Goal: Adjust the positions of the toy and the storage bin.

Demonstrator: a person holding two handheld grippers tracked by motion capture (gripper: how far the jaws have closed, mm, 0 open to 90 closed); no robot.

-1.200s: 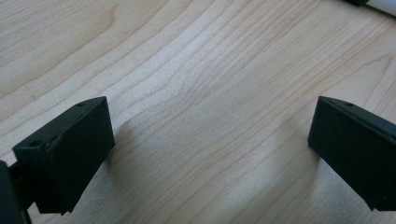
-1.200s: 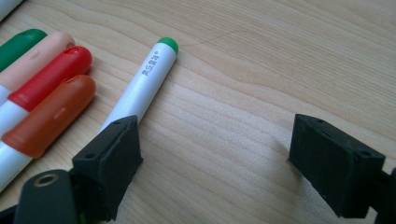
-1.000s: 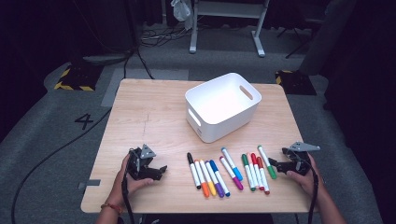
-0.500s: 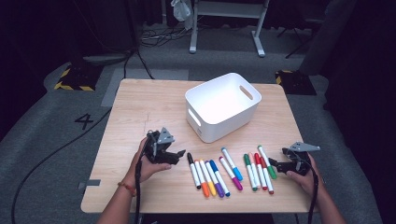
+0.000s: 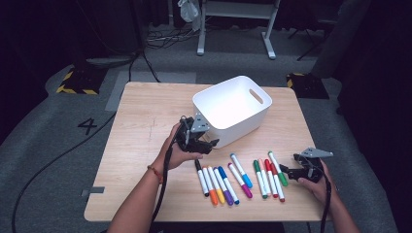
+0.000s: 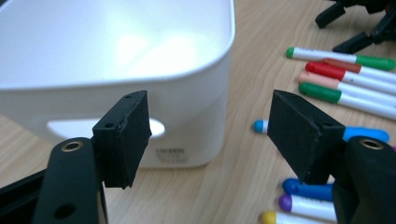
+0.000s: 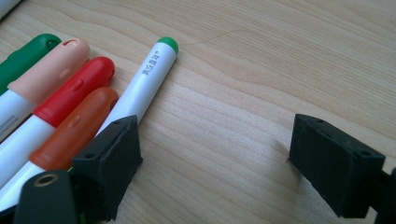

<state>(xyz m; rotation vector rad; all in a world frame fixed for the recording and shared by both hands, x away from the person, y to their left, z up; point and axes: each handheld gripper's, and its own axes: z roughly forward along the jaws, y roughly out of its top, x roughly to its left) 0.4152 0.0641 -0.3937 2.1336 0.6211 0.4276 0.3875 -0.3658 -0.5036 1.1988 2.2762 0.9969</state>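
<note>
Markers (image 5: 238,177) lay in a row at lower centre — none yet inside the white bin (image 5: 232,109) above them. The left gripper (image 5: 210,143), jaws apart and just narrowing on nothing, hung beside the bin; the right gripper (image 5: 284,170) rested agape by the green marker (image 7: 144,86) — all sorting remained.

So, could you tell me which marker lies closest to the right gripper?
The green-capped marker at the right end of the row; the right gripper sits just beside it, while the other markers lie further left.

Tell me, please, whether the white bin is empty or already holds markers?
Empty: the white bin shows a bare interior, and the markers all lie on the table.
</note>
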